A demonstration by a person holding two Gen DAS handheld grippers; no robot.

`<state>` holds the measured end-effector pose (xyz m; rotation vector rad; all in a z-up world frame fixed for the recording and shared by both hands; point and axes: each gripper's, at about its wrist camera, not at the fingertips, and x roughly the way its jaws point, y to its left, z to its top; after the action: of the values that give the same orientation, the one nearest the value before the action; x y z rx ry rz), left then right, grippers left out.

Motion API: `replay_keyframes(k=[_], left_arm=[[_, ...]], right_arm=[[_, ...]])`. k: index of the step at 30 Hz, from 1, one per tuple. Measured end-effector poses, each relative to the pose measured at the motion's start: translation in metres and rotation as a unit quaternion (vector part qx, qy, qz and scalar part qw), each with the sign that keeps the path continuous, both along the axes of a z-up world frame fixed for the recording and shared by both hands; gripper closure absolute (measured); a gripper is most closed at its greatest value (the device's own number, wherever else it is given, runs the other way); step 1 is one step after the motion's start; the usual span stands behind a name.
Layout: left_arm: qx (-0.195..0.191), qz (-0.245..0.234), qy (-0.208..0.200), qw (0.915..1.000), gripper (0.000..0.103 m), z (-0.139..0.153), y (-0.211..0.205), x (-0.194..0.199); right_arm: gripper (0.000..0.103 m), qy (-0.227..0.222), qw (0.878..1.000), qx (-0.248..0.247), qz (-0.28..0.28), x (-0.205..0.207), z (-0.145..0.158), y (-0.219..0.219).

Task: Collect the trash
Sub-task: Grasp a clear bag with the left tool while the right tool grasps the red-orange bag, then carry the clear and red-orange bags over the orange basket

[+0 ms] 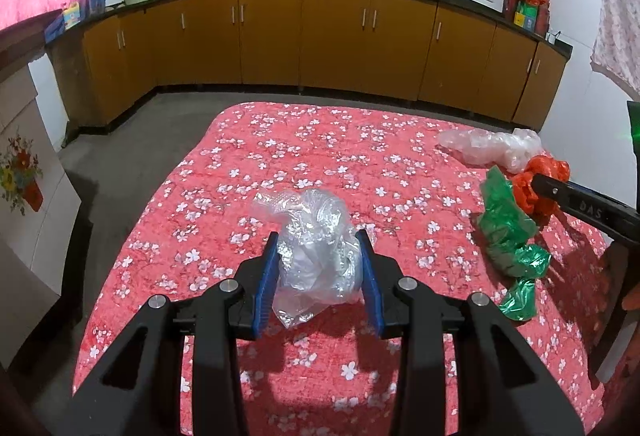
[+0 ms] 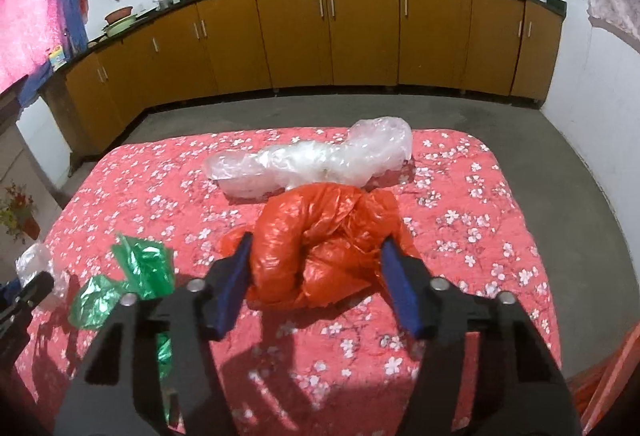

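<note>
1. On the red floral tablecloth (image 1: 320, 139) four pieces of plastic trash are shown: a crumpled clear plastic bag (image 1: 316, 248), an orange plastic bag (image 2: 324, 248), a green plastic bag (image 2: 132, 284) and a long clear plastic wrap (image 2: 312, 159).
2. The crumpled clear plastic bag is clamped between the blue pads of the left gripper (image 1: 320, 276); both pads are pressed into its sides.
3. The orange plastic bag lies at mid-table, just in front of the long clear plastic wrap and beside the green plastic bag.
4. The right gripper (image 2: 316, 276) is placed astride the orange plastic bag. Its jaws are partly apart; the left pad appears to meet the plastic, whereas a narrow gap is seen at the right pad, so a firm hold is not yet judged to be made.
5. For a sound pick-up, the jaws should be brought together across the thick, bunched middle of the bag, not on a loose edge, which could slip out.
6. Before lifting, the tablecloth should be kept out of the pads, and the neighbouring wrap left undisturbed.
</note>
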<state>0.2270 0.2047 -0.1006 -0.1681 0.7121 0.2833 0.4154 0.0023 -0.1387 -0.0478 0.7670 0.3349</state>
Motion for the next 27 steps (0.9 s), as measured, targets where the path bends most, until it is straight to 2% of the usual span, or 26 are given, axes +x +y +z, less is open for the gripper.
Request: replay_keyframes(k=[7,8,9,20,27], left_arm=[[0.005,0.000,0.000,1.0000,0.065,0.003,-0.003,-0.007],[0.006,-0.001,-0.001,1.0000,0.065,0.005,-0.004,-0.008],[0.007,-0.002,-0.002,1.0000,0.065,0.006,-0.005,-0.009],[0.009,-0.025,-0.017,0.9995,0.065,0.024,-0.033,-0.023],[0.002,-0.074,-0.044,0.9963,0.065,0.045,-0.074,-0.034]], right_arm=[[0.063,-0.010,1.000,-0.004,0.003,-0.019,0.002,-0.012],[0.069,-0.010,1.000,-0.002,0.003,-0.022,0.003,-0.015],[0.086,-0.008,1.000,0.002,0.006,-0.025,0.003,-0.018],[0.086,-0.021,1.000,0.001,-0.012,-0.067,0.013,-0.057],[0.086,-0.038,0.998,0.026,-0.043,-0.123,0.033,-0.106]])
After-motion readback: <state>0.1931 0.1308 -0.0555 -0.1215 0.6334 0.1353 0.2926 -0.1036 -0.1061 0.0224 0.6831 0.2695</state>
